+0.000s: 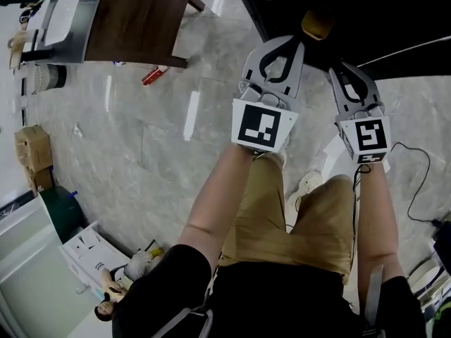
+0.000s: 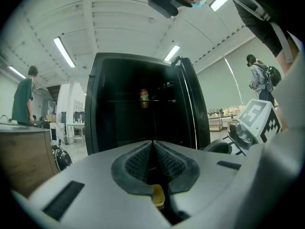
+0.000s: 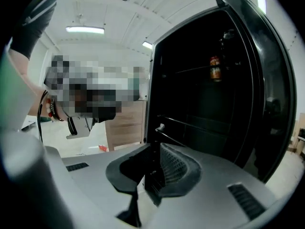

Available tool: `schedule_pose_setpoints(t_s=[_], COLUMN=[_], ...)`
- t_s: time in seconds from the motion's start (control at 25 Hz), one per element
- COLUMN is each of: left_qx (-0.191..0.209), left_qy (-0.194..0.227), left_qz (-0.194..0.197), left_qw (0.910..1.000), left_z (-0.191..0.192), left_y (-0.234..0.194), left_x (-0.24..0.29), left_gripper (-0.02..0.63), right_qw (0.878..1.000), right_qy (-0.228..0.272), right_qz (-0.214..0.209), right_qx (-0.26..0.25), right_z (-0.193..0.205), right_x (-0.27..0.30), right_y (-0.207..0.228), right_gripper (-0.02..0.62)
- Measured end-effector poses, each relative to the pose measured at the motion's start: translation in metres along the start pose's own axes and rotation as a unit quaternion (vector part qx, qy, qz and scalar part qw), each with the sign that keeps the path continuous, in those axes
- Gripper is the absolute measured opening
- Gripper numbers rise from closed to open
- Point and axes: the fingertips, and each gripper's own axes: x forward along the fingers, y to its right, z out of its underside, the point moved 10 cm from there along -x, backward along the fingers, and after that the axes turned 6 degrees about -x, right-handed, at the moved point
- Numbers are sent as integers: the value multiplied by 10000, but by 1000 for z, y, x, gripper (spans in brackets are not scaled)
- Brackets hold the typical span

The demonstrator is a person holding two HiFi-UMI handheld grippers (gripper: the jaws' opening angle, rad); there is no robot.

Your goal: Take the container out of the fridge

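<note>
The black fridge stands straight ahead of both grippers, its dark inside and shelves showing. On an upper shelf stands the container, a small brown-orange bottle, also in the right gripper view. The door seems to be swung open at the right. My left gripper is shut with nothing in it, well short of the fridge. My right gripper is also shut and empty, beside the left one. In the head view both grippers, left and right, point at the fridge's dark front.
A wooden table stands on the marble floor to the left, a red can near its leg. Cardboard boxes sit far left. A cable trails at the right. A person in green and another with a backpack stand nearby.
</note>
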Motion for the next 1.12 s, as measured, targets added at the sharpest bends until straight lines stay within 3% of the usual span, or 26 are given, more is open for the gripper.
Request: schedule_pose_setpoints(t_s=[0.12,0.36,0.56,0.76,0.92,1.12], left_qx=[13,1,-22,-469,-364,-253], left_qy=[-39,50,-31,100,97,107], left_qz=[-78,-53,12,-156,-250,-53], left_qw=[10000,10000,10000,9987,9990,9996], left_z=[49,121,170,206,232,267], left_y=[1,11,9,1,-5,-1], left_x=[13,31,52,70,71,67], left_gripper=[25,25,25,25,25,25], right_qw=[9999,9991,9979,9928,9872,9788], right_qy=[-51,-104,-67,-257,-415,-743], right_qz=[-57,-29,57,-128,-239,-463], right_qx=[-130,-412,-647,-1167,-1520,-1850], right_z=[46,118,155,191,211,244], right_x=[27,68,110,153,184,216], right_y=[-3,-7,3,6,11,12], right_gripper=[110,117,120,136,140,150])
